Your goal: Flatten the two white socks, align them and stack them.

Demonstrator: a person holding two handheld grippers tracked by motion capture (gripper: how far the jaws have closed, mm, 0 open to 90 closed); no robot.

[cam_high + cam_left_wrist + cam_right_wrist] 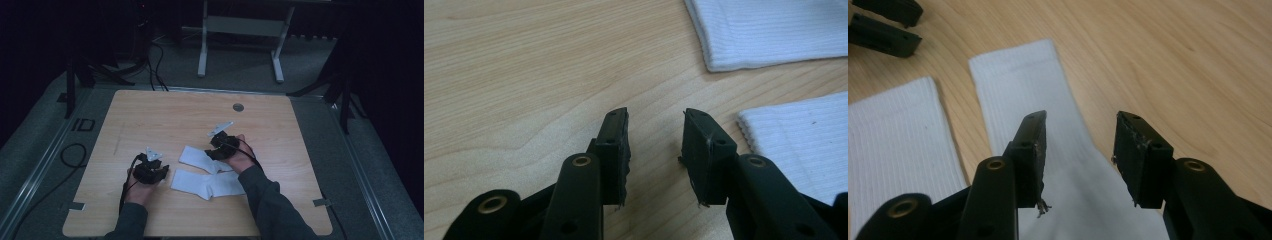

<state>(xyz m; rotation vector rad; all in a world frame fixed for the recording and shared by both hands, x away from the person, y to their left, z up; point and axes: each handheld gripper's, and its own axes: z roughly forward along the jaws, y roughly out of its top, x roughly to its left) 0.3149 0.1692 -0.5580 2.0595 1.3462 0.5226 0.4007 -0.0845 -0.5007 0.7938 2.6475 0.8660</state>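
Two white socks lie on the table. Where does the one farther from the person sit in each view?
High view: the farther sock lies mid-table, slanting, above the other sock.
Left gripper view: the farther sock is at the top right corner, cuff end showing.
Right gripper view: the farther sock is in the centre, running down between the jaws.
Shared landmark: the nearer sock, right alongside it.

I see two white ribbed socks flat on the wooden table: far sock (197,157) and near sock (206,184), roughly parallel, overlapping at their right ends.
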